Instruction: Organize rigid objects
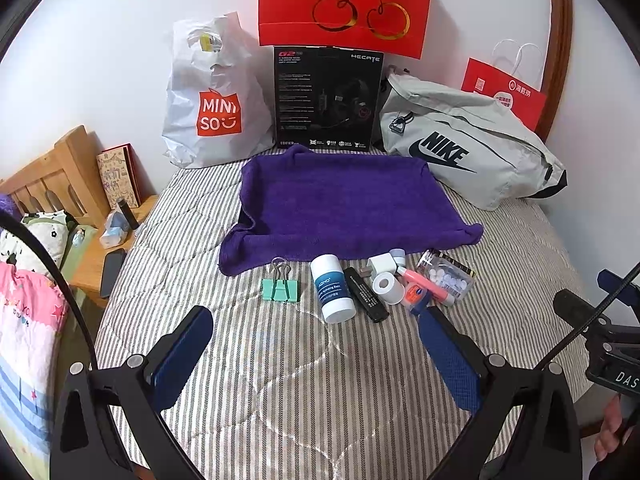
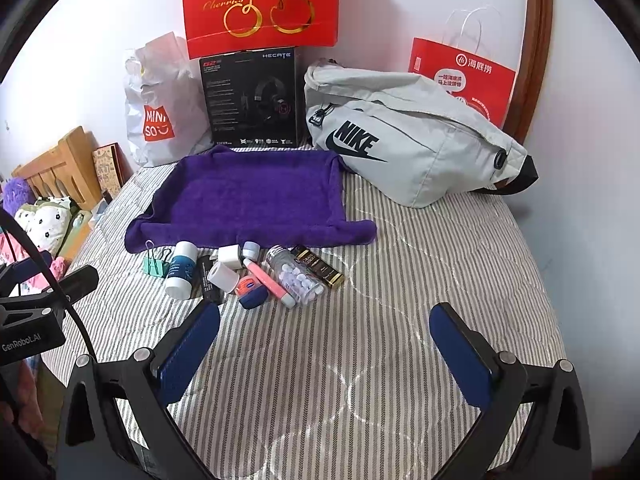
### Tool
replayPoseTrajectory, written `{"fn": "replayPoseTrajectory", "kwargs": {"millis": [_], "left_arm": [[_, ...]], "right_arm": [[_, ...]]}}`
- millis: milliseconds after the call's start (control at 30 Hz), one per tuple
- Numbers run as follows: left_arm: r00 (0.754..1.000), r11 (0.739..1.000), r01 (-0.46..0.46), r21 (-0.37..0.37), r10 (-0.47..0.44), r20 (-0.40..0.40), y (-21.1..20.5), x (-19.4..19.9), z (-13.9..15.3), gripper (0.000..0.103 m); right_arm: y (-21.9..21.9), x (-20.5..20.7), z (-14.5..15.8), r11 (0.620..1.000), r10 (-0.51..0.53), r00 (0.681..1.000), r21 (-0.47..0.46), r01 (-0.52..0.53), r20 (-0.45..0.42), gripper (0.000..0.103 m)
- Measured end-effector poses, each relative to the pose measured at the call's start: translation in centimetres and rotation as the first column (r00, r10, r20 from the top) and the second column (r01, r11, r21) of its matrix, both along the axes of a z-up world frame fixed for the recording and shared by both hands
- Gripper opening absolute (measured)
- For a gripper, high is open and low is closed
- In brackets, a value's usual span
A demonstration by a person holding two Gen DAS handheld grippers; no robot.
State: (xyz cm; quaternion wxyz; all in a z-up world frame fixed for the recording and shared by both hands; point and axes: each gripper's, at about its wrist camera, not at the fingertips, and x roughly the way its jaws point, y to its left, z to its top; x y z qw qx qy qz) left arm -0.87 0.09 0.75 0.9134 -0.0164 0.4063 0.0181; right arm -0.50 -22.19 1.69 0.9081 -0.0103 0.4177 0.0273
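The small rigid items are lying clustered on the striped quilt (image 1: 280, 380), just in front of the purple towel (image 1: 340, 204). The white cylindrical balm tube (image 1: 332, 288) is likely light, stiff and slippery; grasp it across its middle. The left gripper (image 1: 316, 344) and right gripper (image 2: 324, 344) are both standing wide apart, holding nothing.

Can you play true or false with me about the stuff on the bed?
1. The purple towel has nothing on it. True.
2. The green binder clip sits in the left claw. False: it lies on the bed, and that claw is open.
3. The white bottle lies on its side. True.
4. The grey Nike bag is on the towel. False: it sits beside it.
5. The right claw is open. True.
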Motion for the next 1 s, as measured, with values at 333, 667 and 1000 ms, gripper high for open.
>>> {"fn": "replayPoseTrajectory", "kwargs": {"millis": [333,667,1000], "left_arm": [[1.000,1.000,-0.002,0.008,0.002,0.002,0.09,-0.17,0.23,0.103],[1.000,1.000,0.001,0.015,-0.001,-0.006,0.20,0.01,0.32,0.103],[1.000,1.000,0.000,0.016,0.000,-0.007,0.20,0.06,0.20,0.103]], "right_arm": [[-0.05,-0.05,0.18,1.000,0.002,1.000,0.000,-0.002,-0.001,0.103],[0.15,-0.02,0.20,1.000,0.007,1.000,-0.004,-0.007,-0.004,0.103],[-0.02,-0.02,0.36,1.000,0.007,1.000,0.000,-0.007,0.001,0.103]]}}
